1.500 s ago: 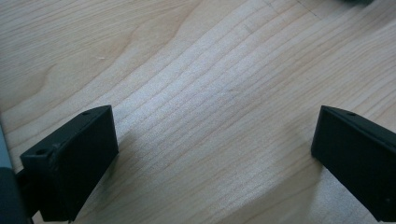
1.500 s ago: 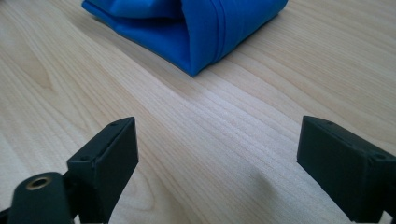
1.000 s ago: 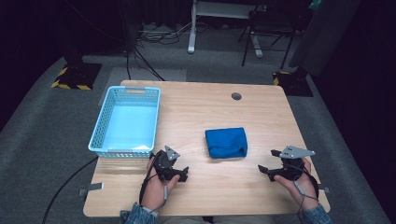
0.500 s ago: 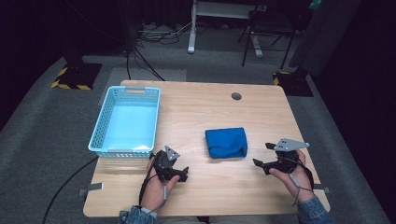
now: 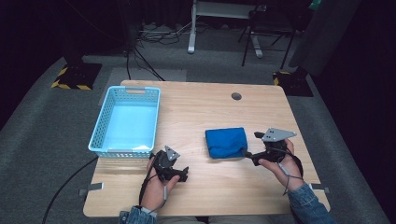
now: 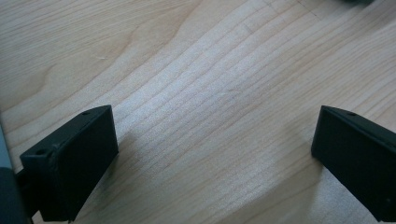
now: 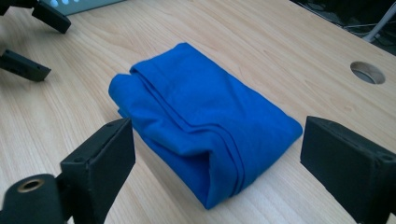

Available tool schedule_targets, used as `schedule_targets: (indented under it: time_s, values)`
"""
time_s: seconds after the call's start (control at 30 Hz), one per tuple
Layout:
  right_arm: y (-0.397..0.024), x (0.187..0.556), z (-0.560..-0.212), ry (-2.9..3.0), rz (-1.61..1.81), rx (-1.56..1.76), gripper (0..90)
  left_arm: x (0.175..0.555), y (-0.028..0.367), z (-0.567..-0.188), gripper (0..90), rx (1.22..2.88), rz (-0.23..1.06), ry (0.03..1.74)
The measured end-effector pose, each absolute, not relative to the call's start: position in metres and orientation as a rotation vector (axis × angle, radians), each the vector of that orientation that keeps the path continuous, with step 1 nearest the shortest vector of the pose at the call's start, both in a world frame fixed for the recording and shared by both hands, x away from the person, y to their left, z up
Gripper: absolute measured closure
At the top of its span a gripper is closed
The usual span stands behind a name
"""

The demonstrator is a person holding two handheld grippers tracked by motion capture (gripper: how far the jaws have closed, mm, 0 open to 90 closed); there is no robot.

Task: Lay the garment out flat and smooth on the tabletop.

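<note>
A folded blue cloth [image 5: 226,142] lies on the wooden table [image 5: 196,107], right of centre. My right gripper [image 5: 251,143] sits just to the cloth's right, jaws open and pointed at it. In the right gripper view the cloth [image 7: 201,116] lies close in front of the right gripper [image 7: 217,140], its near folded end between the wide-open jaws, apart from both. My left gripper [image 5: 183,173] rests low near the front edge, left of the cloth. It is open over bare wood in the left gripper view [image 6: 215,154]. The left gripper's jaws [image 7: 28,42] also appear far off beyond the cloth.
A light blue plastic basket [image 5: 122,151], with nothing in it, stands at the table's left side, just behind my left hand. A round cable hole [image 5: 236,96] sits at the back right. Grey carpet, cables and furniture legs lie beyond the far edge.
My right gripper has moved left and a little forward, closing in on the cloth's right end. The left gripper and the cloth have stayed put.
</note>
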State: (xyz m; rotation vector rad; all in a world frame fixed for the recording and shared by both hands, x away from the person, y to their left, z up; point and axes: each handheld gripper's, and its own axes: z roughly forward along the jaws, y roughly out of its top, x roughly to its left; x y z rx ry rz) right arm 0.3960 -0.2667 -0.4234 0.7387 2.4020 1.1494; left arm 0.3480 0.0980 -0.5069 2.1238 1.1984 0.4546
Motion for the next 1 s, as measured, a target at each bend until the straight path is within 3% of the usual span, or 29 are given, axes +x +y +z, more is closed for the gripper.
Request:
schedule_targets:
  time_s: [1.0]
  values:
    - [-0.195, 0.418, -0.43, 2.524, 1.134, 0.547, 18.2, 0.348, 0.098, -0.507, 0.4, 2.122, 0.457, 1.203]
